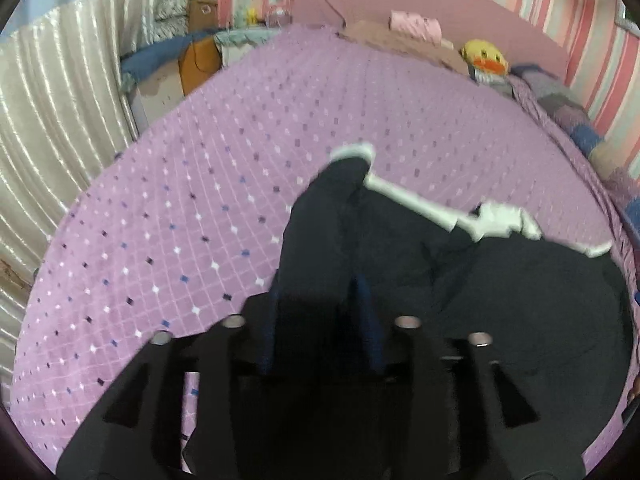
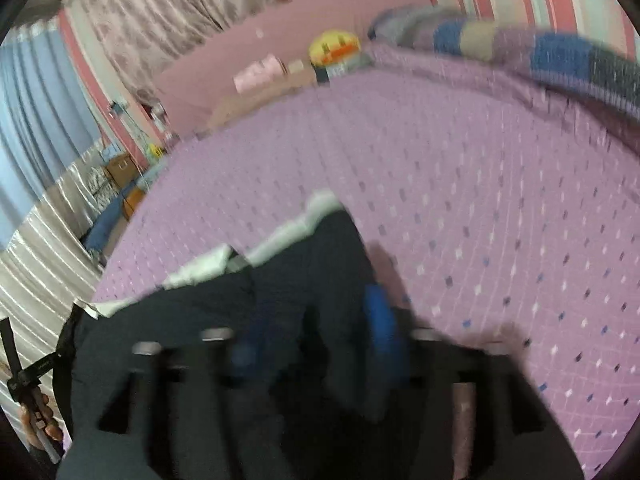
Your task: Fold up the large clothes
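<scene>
Left wrist: one dark garment, both grippers' states indiscernible, one duck toy.

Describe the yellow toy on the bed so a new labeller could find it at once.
Start at the pink headboard at the far end of the purple diamond-patterned bedspread. Along its foot lie a pink roll and, nearer the striped wall, the plush duck. It is the only bright yellow thing there, round, with an orange beak.
</scene>
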Available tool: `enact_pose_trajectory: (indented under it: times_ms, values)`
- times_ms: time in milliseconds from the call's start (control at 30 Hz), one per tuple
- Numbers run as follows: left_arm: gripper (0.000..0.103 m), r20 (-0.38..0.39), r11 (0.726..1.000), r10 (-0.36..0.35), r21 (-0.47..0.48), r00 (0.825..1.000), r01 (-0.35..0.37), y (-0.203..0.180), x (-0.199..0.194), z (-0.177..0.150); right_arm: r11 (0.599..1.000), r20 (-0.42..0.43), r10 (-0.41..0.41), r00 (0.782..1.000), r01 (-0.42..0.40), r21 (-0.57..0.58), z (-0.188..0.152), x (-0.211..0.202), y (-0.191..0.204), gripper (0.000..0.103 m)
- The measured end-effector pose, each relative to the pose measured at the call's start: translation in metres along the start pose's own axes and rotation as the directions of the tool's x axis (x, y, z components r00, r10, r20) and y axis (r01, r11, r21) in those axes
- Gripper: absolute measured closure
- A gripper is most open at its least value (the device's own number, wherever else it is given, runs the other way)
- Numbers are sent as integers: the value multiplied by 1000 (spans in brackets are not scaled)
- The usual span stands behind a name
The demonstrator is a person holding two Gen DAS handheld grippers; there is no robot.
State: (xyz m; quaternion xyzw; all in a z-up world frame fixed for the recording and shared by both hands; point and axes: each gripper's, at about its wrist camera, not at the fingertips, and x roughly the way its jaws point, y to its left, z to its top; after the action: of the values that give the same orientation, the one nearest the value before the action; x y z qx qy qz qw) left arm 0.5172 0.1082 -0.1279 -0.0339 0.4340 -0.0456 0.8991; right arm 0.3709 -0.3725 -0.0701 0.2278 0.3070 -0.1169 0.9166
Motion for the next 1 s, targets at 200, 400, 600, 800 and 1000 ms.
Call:
enact_pose_trajectory:
  times_ms: [200, 400, 600, 800, 1000]
  values:
    - [3, 130, 998, 54, -51, 990, -48, -58, -21, 21, 994, 60, -113, 992, 114, -7, 7, 9, 72, 9]
    - [3, 50, 996, 92, -7, 995, -91, -115, 23, 36, 950, 94, -310, 946, 306, 52, 9, 41, 117, 2]
    - [3, 83, 995, 101, 12, 991, -102, -126, 52, 29, 900, 66, -436, 898, 434, 40, 4, 85, 122, 2]
    - [3, 177, 989, 129, 49, 976, -139, -141, 72, 0, 850, 195, -509, 838, 526, -40, -24, 101, 132, 2]
    - [3, 235, 986, 139, 53, 962, -155, -142, 80, -14, 845, 225, -505, 833, 530, -69, -38, 112, 134, 2]
